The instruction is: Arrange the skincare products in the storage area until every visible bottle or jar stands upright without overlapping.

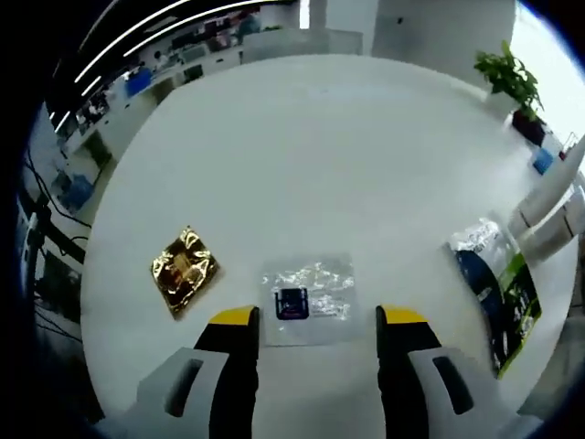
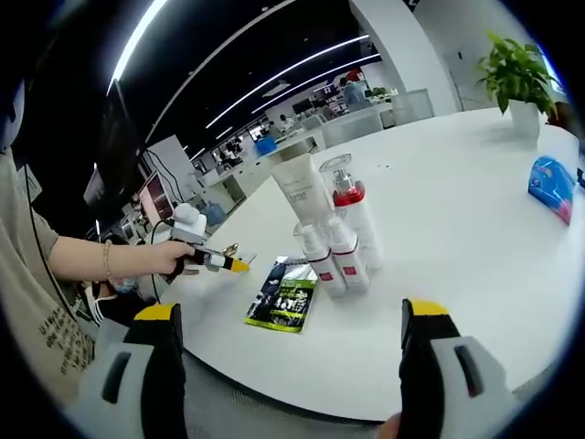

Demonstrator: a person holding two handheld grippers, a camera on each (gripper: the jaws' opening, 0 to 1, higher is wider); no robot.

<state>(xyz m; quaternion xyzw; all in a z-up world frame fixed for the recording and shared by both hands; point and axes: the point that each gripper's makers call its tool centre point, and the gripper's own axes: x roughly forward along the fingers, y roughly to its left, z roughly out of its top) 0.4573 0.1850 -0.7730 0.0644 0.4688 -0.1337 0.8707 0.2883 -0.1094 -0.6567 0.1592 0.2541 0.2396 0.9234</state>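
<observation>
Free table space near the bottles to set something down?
Bare tabletop runs from the bottle cluster to the blue packet, and in front toward the right hand-held gripper. Crowded by the green sachet and the left hand-held gripper.

Left gripper view: a round table (image 1: 311,137) takes up most of the frame. A foil sachet (image 1: 184,269) lies at lower left of centre. A clear packet (image 1: 307,291) lies at lower centre, to the right of the foil sachet. A printed pouch (image 1: 498,283) lies at the right edge. A potted plant (image 1: 510,80) stands at upper right.

Right gripper view: four bottles (image 2: 334,229) stand upright, clustered at centre, touching. A flat pouch (image 2: 286,293) lies just left of them, lower. A packet (image 2: 551,186) lies at far right.
</observation>
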